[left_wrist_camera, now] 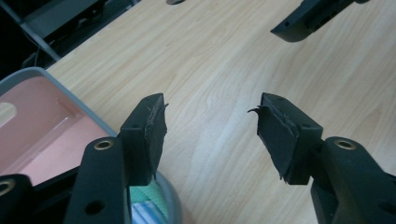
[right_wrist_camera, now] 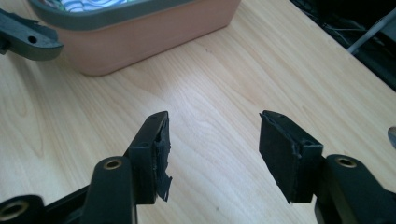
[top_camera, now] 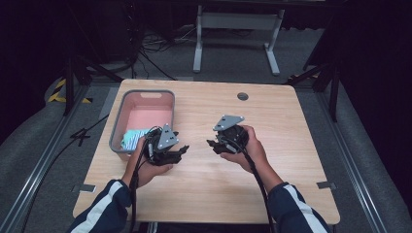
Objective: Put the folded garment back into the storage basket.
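Above bare wooden table [top_camera: 204, 184], both tongs [left_wrist_camera: 210, 121] [right_wrist_camera: 212, 140] half-open, empty.

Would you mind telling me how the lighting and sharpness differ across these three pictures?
High view: the light wooden table is evenly lit while the surrounding floor falls into darkness; the image is soft. Left gripper view: a pale sheen lies on the wood, and the pink plastic bin with a grey rim looks slightly blurred. Right gripper view: a bright glare patch sits on the wood ahead of the jaws.

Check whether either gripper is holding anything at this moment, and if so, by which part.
Nothing is held. The left gripper and the right gripper both stand open over bare table, with only wood between their fingers. The striped cloth lies in the pink bin.
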Tool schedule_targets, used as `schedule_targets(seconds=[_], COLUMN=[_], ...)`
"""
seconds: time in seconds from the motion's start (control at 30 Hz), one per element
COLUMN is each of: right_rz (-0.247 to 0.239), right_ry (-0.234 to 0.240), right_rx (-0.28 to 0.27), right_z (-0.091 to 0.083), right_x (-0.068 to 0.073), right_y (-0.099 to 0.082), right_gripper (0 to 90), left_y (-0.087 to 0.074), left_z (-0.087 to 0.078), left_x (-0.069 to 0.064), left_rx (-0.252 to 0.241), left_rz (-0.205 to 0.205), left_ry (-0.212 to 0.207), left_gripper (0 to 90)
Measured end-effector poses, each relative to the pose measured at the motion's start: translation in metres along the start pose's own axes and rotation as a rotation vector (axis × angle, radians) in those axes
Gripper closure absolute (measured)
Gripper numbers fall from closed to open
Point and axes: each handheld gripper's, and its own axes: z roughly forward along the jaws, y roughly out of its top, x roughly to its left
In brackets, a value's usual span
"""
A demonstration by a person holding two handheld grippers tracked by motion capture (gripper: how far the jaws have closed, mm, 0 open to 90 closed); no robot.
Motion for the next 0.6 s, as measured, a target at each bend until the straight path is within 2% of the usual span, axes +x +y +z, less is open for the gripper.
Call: schedule_targets(seconds=[0.2, 0.3, 0.33, 0.6], right_rz=[-0.002, 0.0, 0.0, 0.007], right_ry=[-0.002, -0.007, -0.017, -0.048], right_rx=[0.007, 0.007, 0.013, 0.018], right_z=[-0.009, -0.015, -0.017, -0.028], right_x=[-0.001, -0.003, -0.003, -0.007], right_y=[-0.014, -0.023, -0.026, -0.049], right_gripper=[43.6, 43.1, 43.0, 41.8], left_y=[-0.004, -0.007, -0.008, -0.013], left_z=[0.006, 0.01, 0.011, 0.014], left_x=[-0.012, -0.02, -0.022, -0.032], left_rx=[0.004, 0.011, 0.025, 0.03], left_rz=[0.028, 0.054, 0.061, 0.068], left_ry=[-0.039, -0.056, -0.058, -0.093], left_gripper=[35.7, 32.8, 32.7, 30.6])
